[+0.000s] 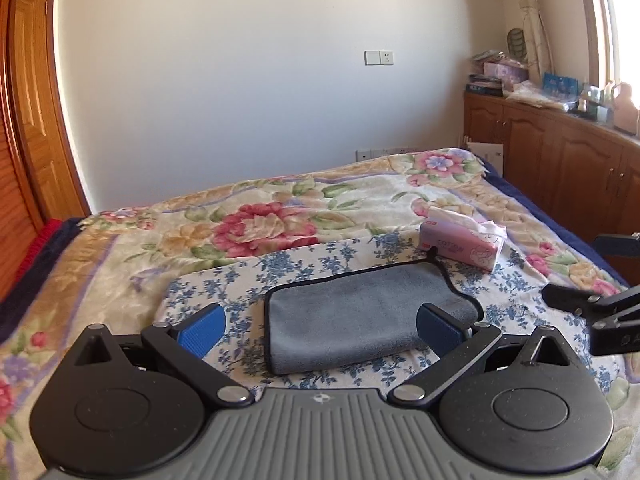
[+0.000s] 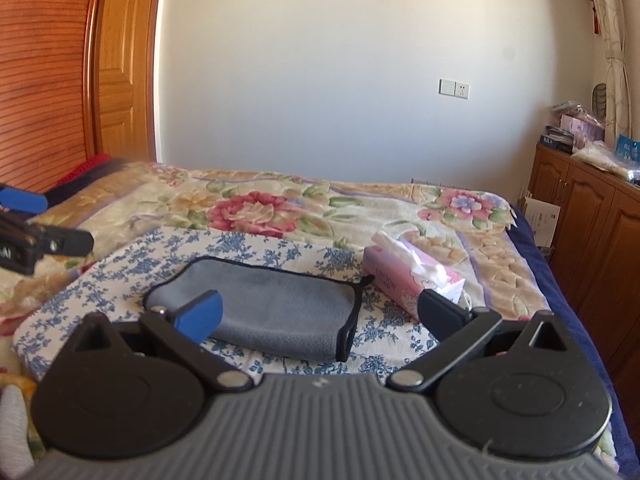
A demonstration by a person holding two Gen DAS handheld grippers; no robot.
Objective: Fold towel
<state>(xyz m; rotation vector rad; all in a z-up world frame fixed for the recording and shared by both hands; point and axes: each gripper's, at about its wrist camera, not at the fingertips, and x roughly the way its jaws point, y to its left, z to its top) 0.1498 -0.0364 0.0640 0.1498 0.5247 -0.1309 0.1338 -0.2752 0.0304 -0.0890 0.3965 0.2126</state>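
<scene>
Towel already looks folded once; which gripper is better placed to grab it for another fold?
Left, probably. The left gripper, open, frames the grey towel between its fingers; the right gripper, also open, sits off toward the tissue box.

Bright daylight glares from the window [image 1: 624, 20] at right; fisheye bends the edges; corners vignette dark.

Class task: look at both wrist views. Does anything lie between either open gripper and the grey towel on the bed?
Nothing visible does. The grey towel lies folded directly ahead of the left gripper and right gripper; the tissue pack sits beyond it.
</scene>
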